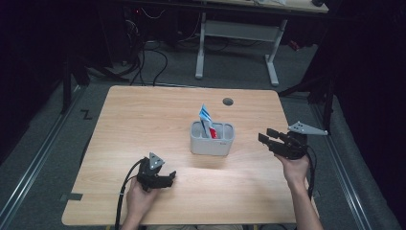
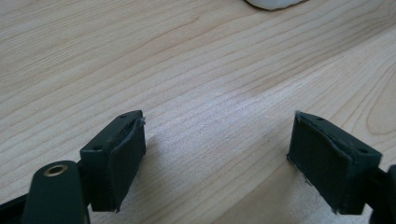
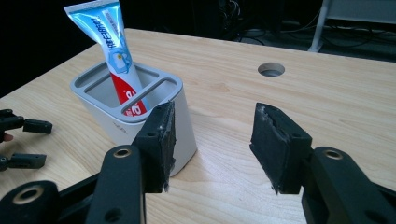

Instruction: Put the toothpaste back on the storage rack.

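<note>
A grey-white holder [image 1: 211,139] with slotted compartments stands at the table's middle. A blue, white and red toothpaste tube [image 1: 207,120] leans upright in it, cap end down. In the right gripper view the tube [image 3: 117,56] stands in the holder [image 3: 116,121] just beyond my left jaw. My right gripper [image 1: 268,135] hovers open to the right of the holder, nothing between its jaws [image 3: 212,140]. My left gripper [image 1: 170,176] rests low at the table's front left, open over bare wood [image 2: 217,158].
The wooden table [image 1: 143,120] has a round cable hole [image 1: 228,101] behind the holder. A white desk frame [image 1: 239,38] and cables lie on the floor beyond the far edge. Dark curtains stand on both sides.
</note>
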A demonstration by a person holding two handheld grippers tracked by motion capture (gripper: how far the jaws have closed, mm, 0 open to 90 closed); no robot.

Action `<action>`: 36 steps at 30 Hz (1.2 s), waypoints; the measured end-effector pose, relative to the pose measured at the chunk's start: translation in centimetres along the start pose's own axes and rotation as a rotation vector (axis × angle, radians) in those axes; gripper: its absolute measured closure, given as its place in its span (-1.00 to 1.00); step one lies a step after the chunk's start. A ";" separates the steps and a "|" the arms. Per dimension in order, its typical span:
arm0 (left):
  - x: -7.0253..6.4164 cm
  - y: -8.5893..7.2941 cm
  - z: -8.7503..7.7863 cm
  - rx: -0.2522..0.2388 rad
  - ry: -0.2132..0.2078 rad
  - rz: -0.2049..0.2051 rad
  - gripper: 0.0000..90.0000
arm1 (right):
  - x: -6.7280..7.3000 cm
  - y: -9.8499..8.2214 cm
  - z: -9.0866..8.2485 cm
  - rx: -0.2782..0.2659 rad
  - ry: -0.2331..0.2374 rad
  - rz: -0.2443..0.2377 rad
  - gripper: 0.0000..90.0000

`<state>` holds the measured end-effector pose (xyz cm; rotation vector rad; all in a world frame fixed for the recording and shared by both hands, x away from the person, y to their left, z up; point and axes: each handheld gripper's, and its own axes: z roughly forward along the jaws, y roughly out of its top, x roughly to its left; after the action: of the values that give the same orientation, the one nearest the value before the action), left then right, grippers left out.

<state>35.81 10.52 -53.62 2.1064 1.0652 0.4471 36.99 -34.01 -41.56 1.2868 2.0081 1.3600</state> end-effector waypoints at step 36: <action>0.0 0.0 0.0 0.000 0.000 0.000 -0.58 | 0.5 -3.2 1.4 0.114 0.026 -0.011 0.08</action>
<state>35.81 10.52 -53.62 2.1066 1.0650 0.4473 36.24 -33.18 -44.91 1.3115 2.1343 1.2799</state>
